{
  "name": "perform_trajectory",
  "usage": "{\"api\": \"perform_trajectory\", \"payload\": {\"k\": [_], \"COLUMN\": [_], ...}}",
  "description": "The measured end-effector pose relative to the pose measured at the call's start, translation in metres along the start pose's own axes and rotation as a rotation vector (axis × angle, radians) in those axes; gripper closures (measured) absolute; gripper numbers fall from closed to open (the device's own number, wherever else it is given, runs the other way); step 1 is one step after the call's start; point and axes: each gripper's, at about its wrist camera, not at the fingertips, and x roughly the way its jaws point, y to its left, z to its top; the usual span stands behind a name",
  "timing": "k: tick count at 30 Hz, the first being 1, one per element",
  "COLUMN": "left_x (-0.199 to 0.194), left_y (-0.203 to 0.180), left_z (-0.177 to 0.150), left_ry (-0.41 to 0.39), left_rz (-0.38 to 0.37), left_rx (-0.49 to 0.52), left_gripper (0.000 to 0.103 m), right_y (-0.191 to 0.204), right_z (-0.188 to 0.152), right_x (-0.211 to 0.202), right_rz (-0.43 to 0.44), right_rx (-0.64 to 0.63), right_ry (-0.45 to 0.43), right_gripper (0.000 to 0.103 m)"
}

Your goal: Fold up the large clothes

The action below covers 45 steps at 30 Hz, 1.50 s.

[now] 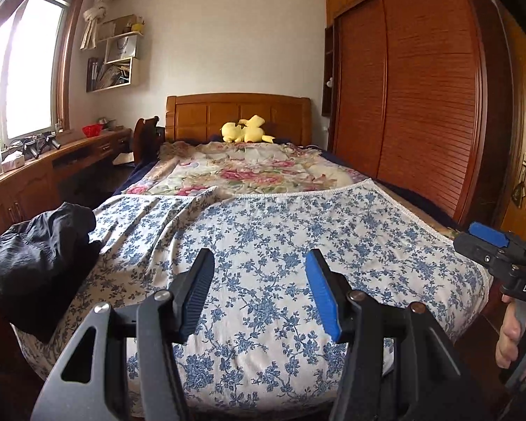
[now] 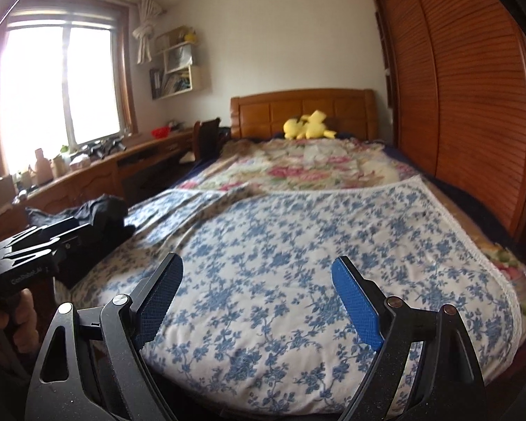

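A dark, crumpled garment lies in a heap at the left edge of the bed; it shows again in the right wrist view. A white cloth with blue flowers is spread over the near end of the bed. My left gripper hovers over this cloth, open, with nothing between its fingers. My right gripper is also open and holds nothing, above the same cloth. Each gripper appears at the edge of the other's view: the right gripper in a hand, the left gripper beside the dark garment.
A flowered quilt covers the far half of the bed, with a yellow plush toy at the wooden headboard. A tall wardrobe runs along the right side. A cluttered desk and a chair stand on the left under the window.
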Motion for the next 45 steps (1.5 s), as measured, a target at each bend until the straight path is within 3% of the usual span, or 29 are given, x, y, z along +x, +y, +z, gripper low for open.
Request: {"api": "perform_trajectory", "payload": {"k": [7,18,45], "left_x": [-0.008,-0.002,-0.002], "left_y": [0.007,0.016,0.015], "left_z": [-0.003,-0.018,-0.023], "left_ry": [0.003,0.015,0.024], "left_rz": [0.019,0.026,0.033], "left_rx": [0.007,-0.004,0.003], "left_gripper": [0.049,0.049,0.049], "right_y": [0.016,0.028,0.023], "right_z": [-0.001,-0.016,-0.027], "right_x": [-0.009,0.002,0.004], "right_rz": [-0.037,-0.084,-0.077], "right_rx": [-0.039,-0.065,-0.047], "right_ry": [-0.047,-0.045,-0.032], "right_gripper": [0.014,0.014,0.014]}}
